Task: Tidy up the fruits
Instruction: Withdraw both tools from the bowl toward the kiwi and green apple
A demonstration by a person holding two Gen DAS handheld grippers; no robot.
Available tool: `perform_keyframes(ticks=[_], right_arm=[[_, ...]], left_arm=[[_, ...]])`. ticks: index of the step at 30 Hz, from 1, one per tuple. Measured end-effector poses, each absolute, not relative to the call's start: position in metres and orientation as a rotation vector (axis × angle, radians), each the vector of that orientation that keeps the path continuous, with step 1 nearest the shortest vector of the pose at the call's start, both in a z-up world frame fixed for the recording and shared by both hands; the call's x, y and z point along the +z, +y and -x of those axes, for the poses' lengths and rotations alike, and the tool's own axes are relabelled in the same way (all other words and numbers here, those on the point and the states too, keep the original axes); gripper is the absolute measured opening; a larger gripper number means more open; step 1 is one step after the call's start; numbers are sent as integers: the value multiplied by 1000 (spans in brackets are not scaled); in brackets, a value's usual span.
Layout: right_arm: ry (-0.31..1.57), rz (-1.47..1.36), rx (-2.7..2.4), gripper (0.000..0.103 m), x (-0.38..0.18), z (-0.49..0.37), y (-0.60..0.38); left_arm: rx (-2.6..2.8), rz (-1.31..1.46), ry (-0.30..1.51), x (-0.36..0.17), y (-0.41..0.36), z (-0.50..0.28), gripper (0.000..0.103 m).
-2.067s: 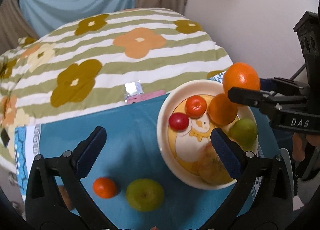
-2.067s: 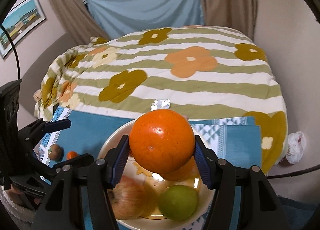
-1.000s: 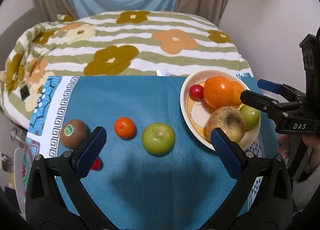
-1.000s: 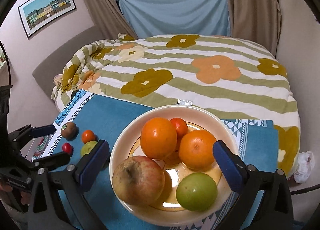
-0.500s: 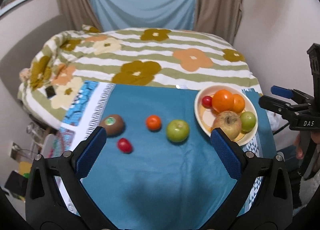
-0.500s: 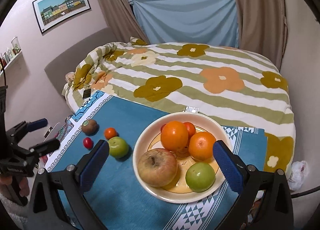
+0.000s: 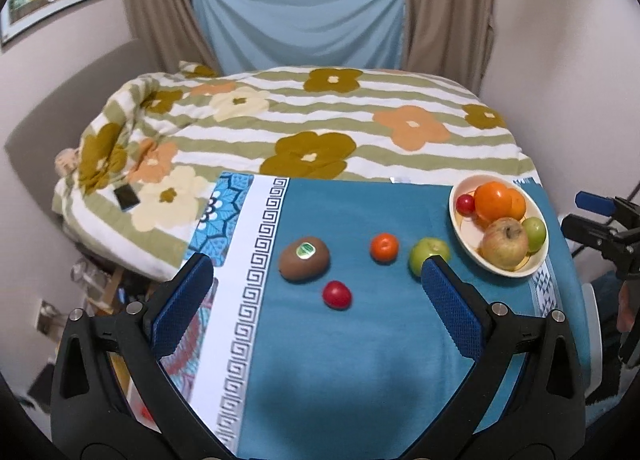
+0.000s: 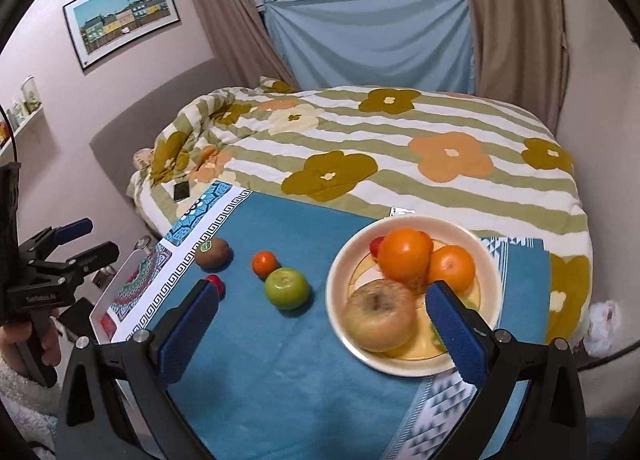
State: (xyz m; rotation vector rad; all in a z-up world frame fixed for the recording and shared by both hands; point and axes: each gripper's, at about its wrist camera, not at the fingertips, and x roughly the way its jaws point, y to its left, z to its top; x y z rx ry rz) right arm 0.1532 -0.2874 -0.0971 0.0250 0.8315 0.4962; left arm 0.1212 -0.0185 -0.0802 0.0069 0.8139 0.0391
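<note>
A cream bowl [image 7: 460, 238] [image 8: 340, 324] at the right of the blue cloth holds a large orange [image 7: 491, 202] [image 8: 405, 258], a smaller orange [image 8: 452, 268], a yellow-red apple [image 7: 503, 243] [image 8: 380, 314], a green fruit [image 7: 535, 233] and a small red one [image 7: 465, 203]. Loose on the cloth lie a kiwi [image 7: 304, 259] [image 8: 213, 253], a small orange [image 7: 384, 247] [image 8: 264, 263], a green apple [image 7: 429, 254] [image 8: 286, 287] and a red cherry tomato [image 7: 337, 294] [image 8: 215, 281]. My left gripper [image 7: 316, 280] is open and empty above the loose fruit. My right gripper [image 8: 322, 300] is open and empty near the bowl.
The blue cloth [image 7: 352, 360] covers a small table against a bed with a flowered striped quilt [image 7: 304, 128]. A dark phone [image 7: 126, 194] lies on the quilt. A wall stands close on the right; a hand [image 8: 24, 334] holds the left gripper's handle.
The right gripper let the large orange go into the bowl and pulled back open. Both grippers rose and drew away, so the whole cloth and loose fruit now show.
</note>
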Motion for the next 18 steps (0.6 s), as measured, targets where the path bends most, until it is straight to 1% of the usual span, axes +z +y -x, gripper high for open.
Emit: perform_keyframes(ticks=[8,18], right_arm=[[895,-82,355,103,-115,-150,-245],[954,-146,194,103,-156,-152,-202]], left_arm=[[-106,-47,856,-99,24,-155,103],[-290,-103,949,-155,48,-205,103]])
